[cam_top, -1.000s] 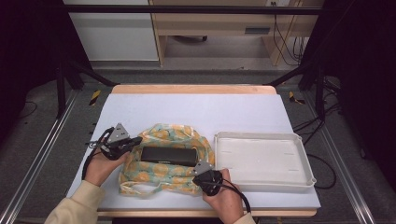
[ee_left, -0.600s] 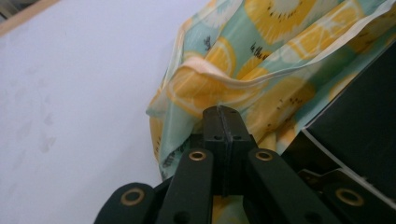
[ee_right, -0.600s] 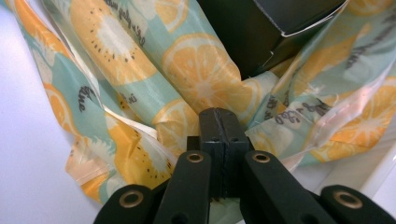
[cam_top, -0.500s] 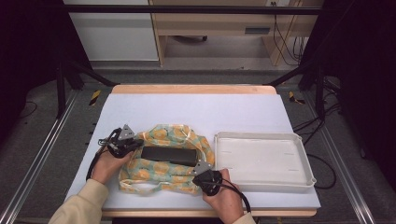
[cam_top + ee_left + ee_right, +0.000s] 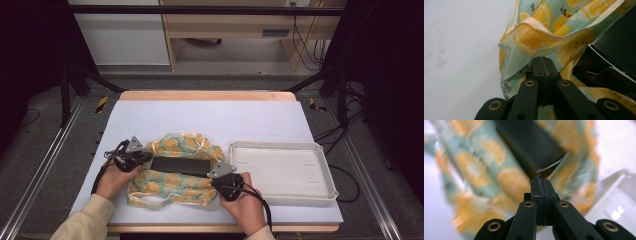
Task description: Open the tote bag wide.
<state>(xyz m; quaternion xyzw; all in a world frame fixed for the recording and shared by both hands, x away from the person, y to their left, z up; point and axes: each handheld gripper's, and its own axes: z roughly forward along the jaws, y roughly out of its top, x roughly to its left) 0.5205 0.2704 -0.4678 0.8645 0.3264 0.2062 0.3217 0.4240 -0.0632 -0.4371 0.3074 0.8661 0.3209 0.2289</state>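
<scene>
- The left tool (image 5: 141, 158) is seen with its jaws pressed together on the rim of the lemon-print cloth bag (image 5: 175, 182); in the left gripper view the fabric (image 5: 534, 42) is pinched right at the jaw tips and rises in a fold just beyond them.
- The right tool (image 5: 216, 177) is likewise closed; in the right gripper view its jaws meet with no gap, and the bag's opposite edge appears to be caught between them, though blur makes that hold hard to confirm.
- The bag lies on the table (image 5: 200, 120) between the two tools, its mouth spread from one to the other.
- A black box (image 5: 180, 165) rests in the bag's mouth, just ahead of both tools, partly wrapped by the printed cloth; from the right tool its near corner (image 5: 541, 167) is seen immediately above the jaw tips.
- The two rims are judged to be gripped on opposite sides so that the opening is kept taut and the box can be freed from, or settled into, the cloth without the fabric collapsing over it.
- A white tray (image 5: 320, 167) stands just beside the right tool, on its outer side, touching neither bag nor box; it is probably placed there as a receiving spot.
- Loose handles of the bag trail below the tools, toward the person's sleeves.
</scene>
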